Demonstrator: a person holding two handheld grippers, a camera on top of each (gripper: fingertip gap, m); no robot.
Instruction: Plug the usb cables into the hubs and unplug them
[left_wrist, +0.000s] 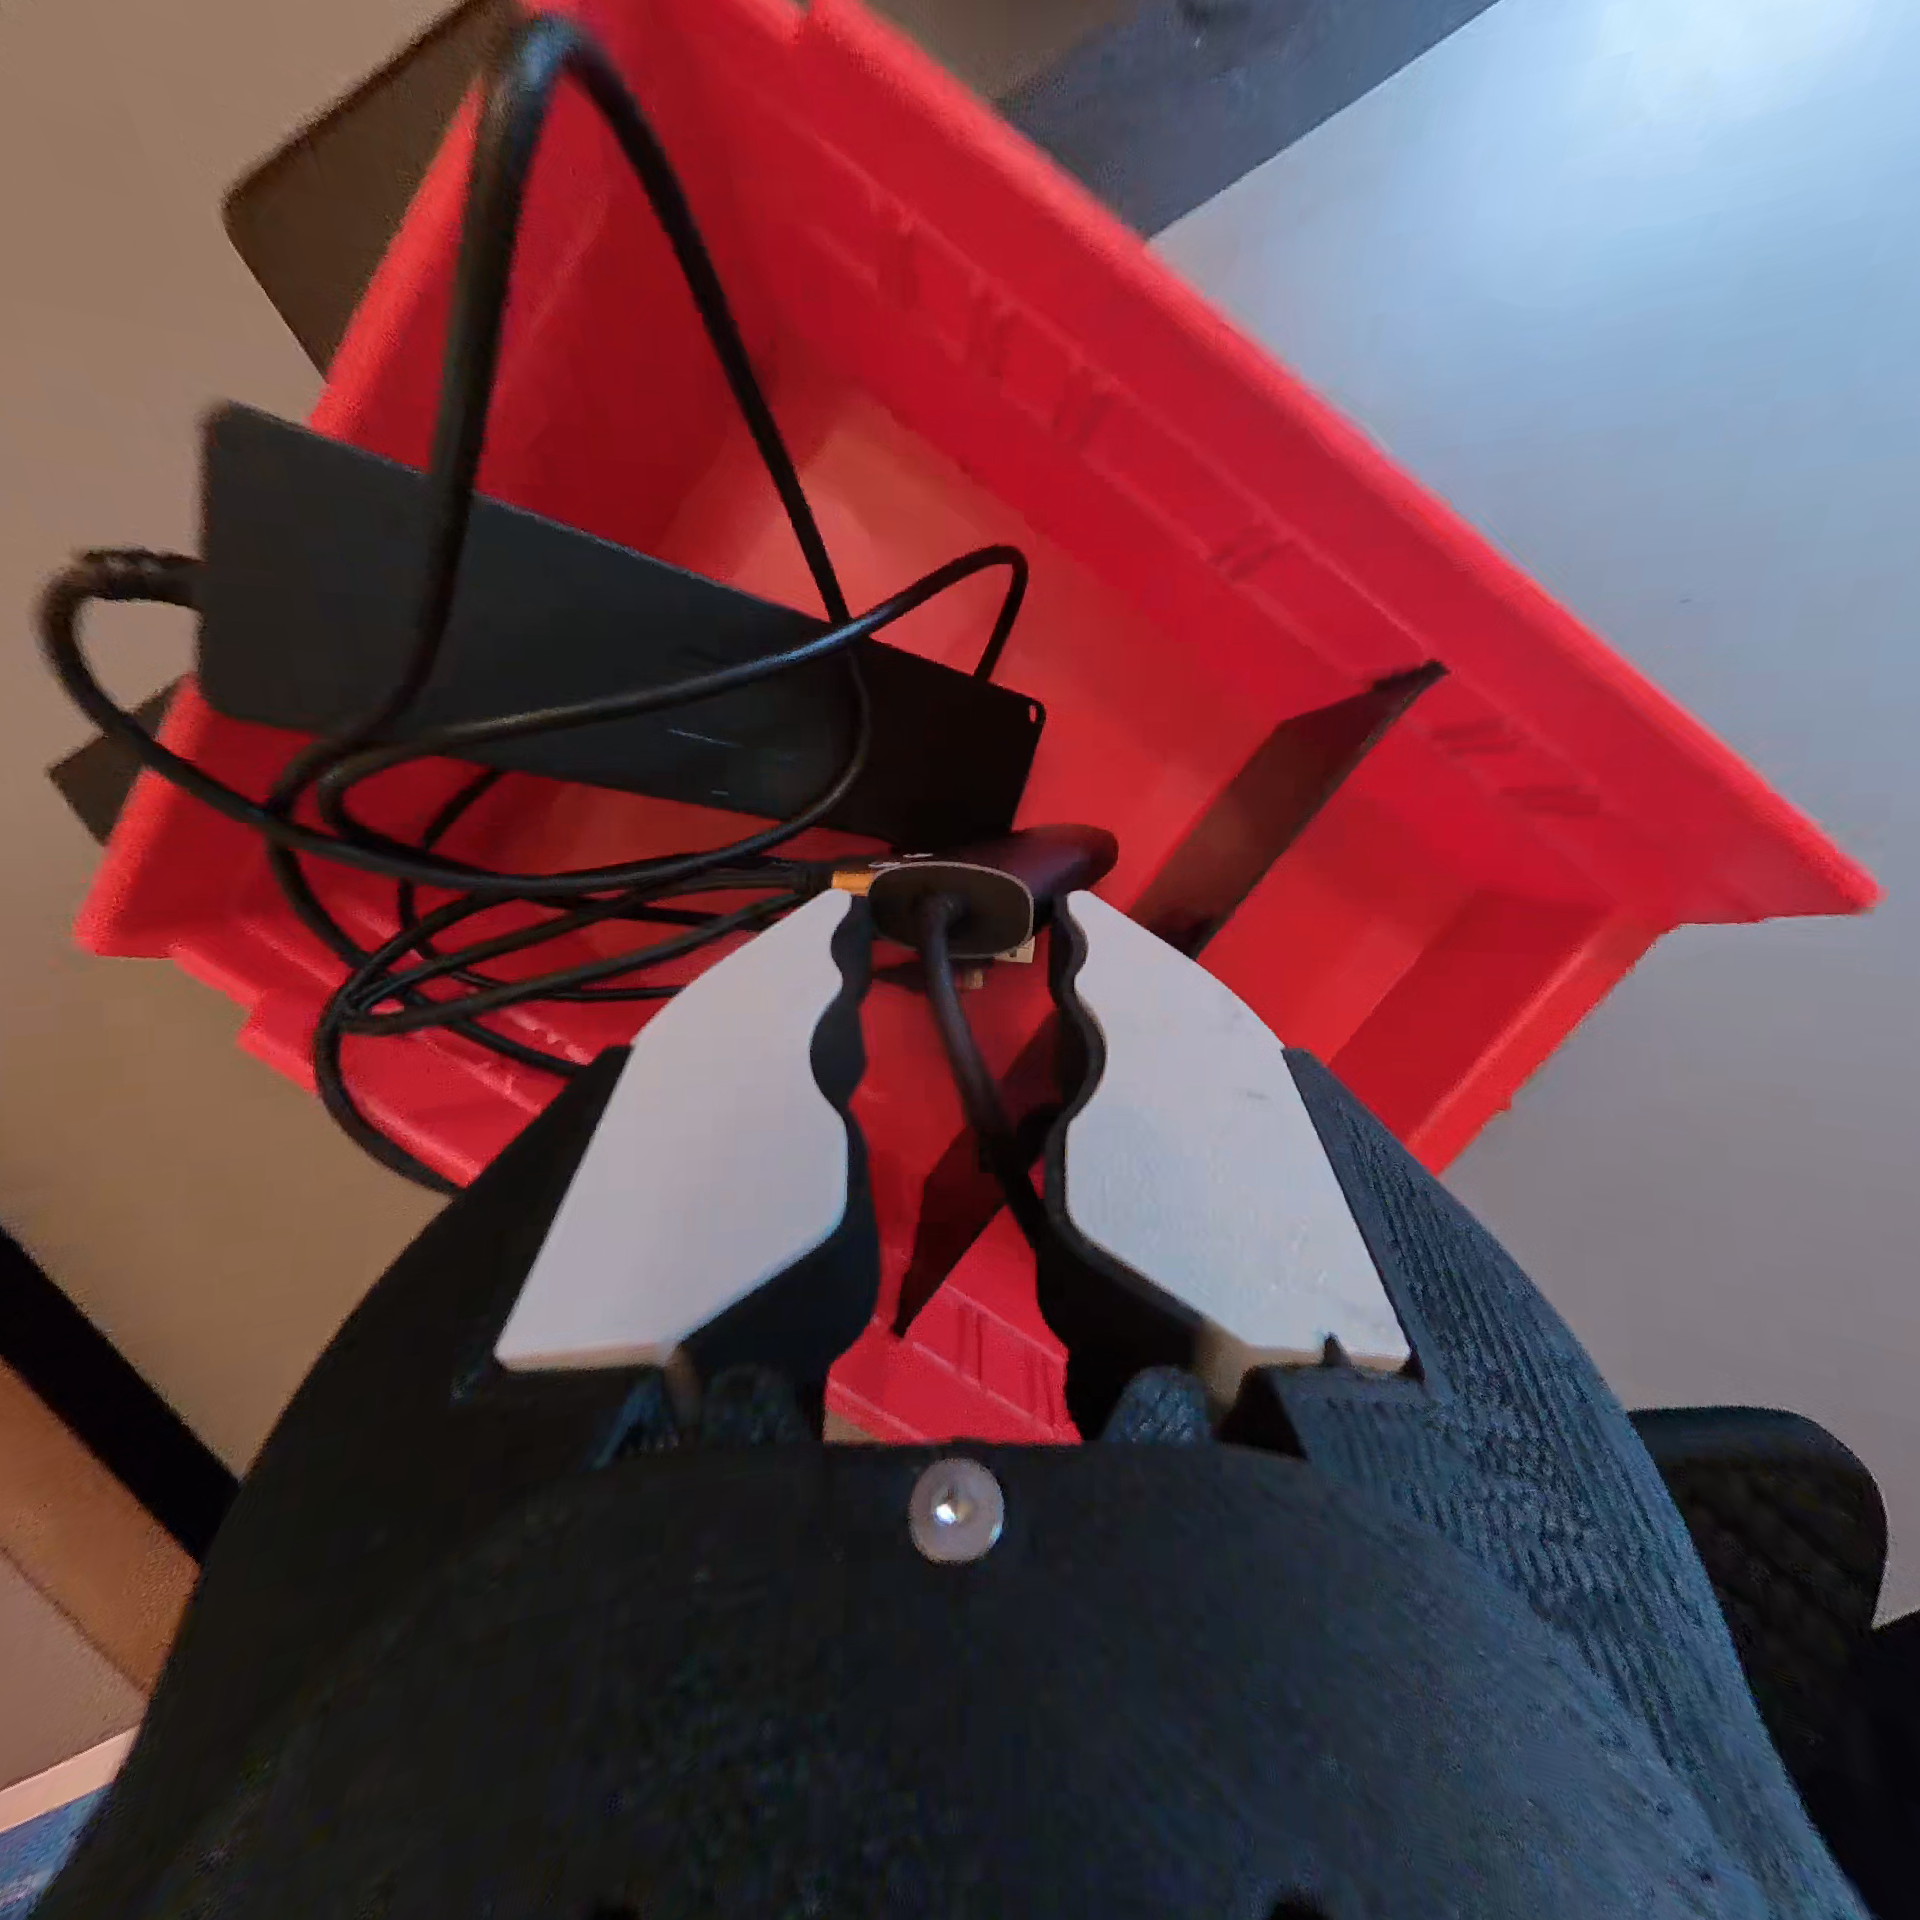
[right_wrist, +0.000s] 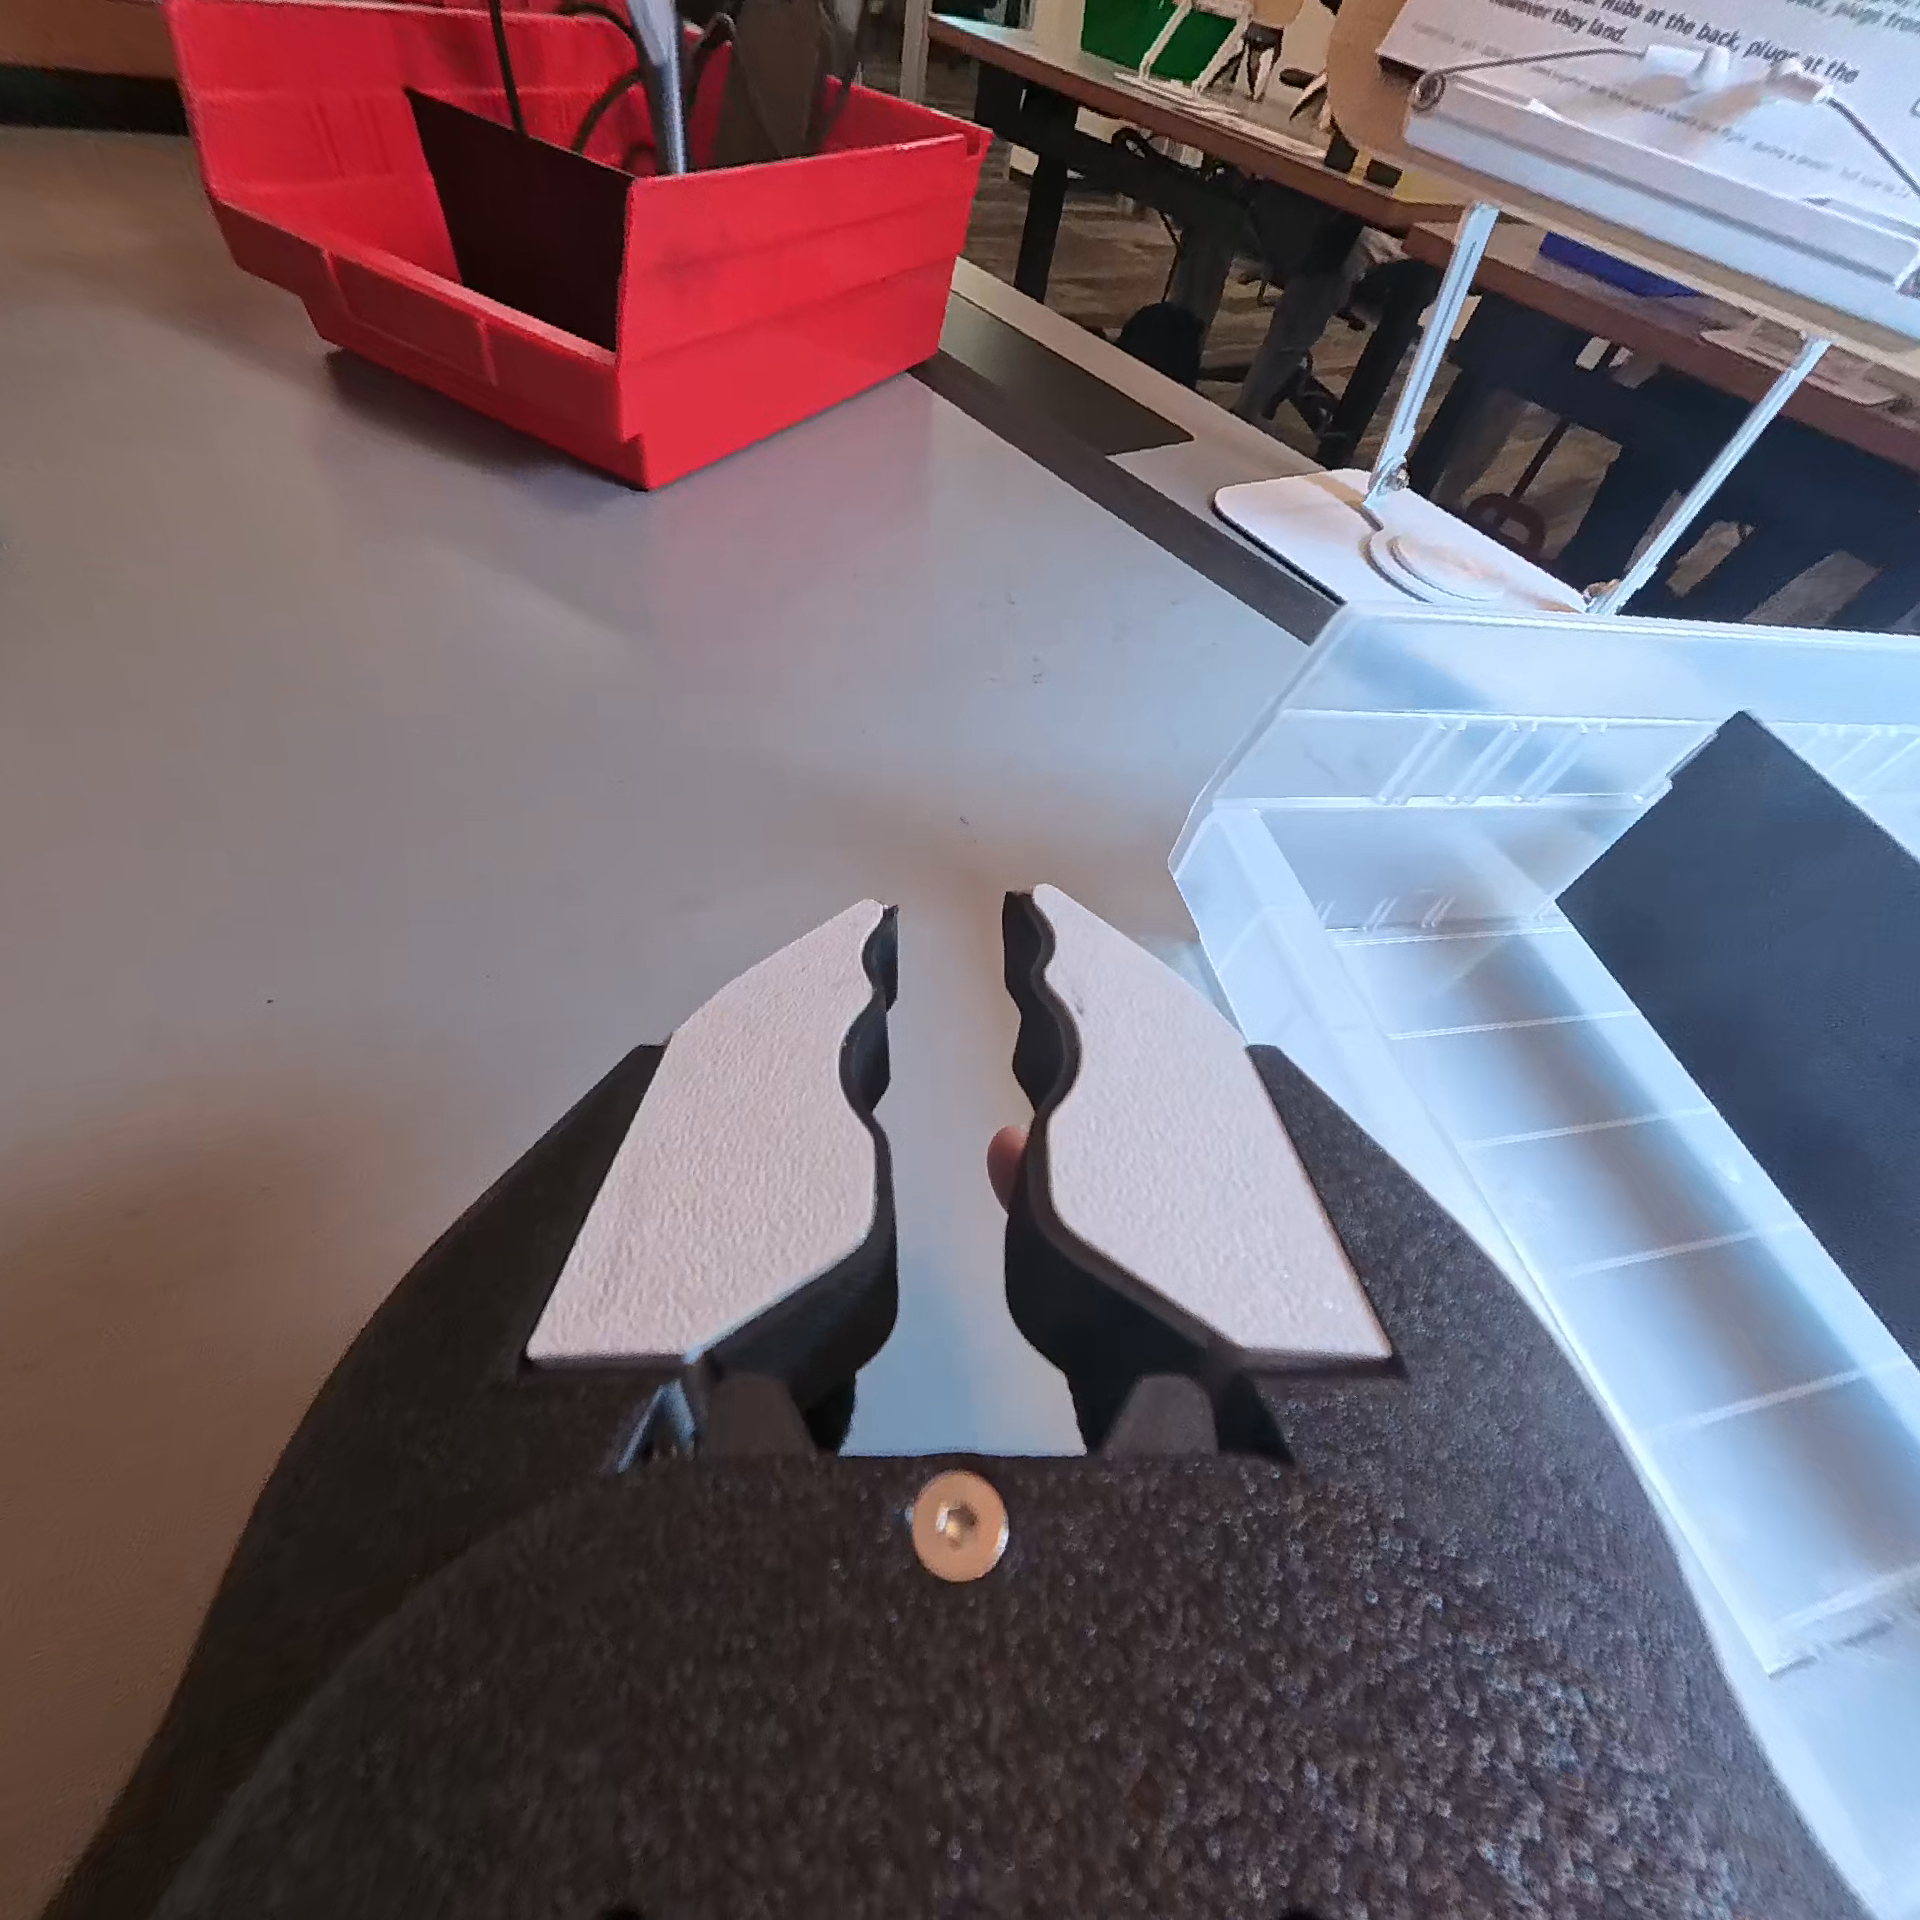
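In the left wrist view my left gripper (left_wrist: 951, 914) hangs over a red bin (left_wrist: 1351, 499) and is shut on a small dark USB hub (left_wrist: 966, 883) at its fingertips. The hub's own cable runs back between the fingers. An orange-tipped plug (left_wrist: 854, 881) sits at the hub's left side. A larger black hub (left_wrist: 499, 623) leans on the bin's left rim, among several looped black cables (left_wrist: 462, 416). My right gripper (right_wrist: 948, 912) is open and empty, low over the grey table (right_wrist: 520, 727). The red bin (right_wrist: 779, 270) shows far off in the right wrist view.
A black divider (left_wrist: 1299, 769) stands inside the red bin. A clear plastic bin (right_wrist: 1455, 769) with a black divider (right_wrist: 1766, 935) lies just right of my right gripper. A white stand (right_wrist: 1320, 509) holding a sheet sits at the table's far right edge. The left gripper's tips are roughly 45 cm from the right gripper's.
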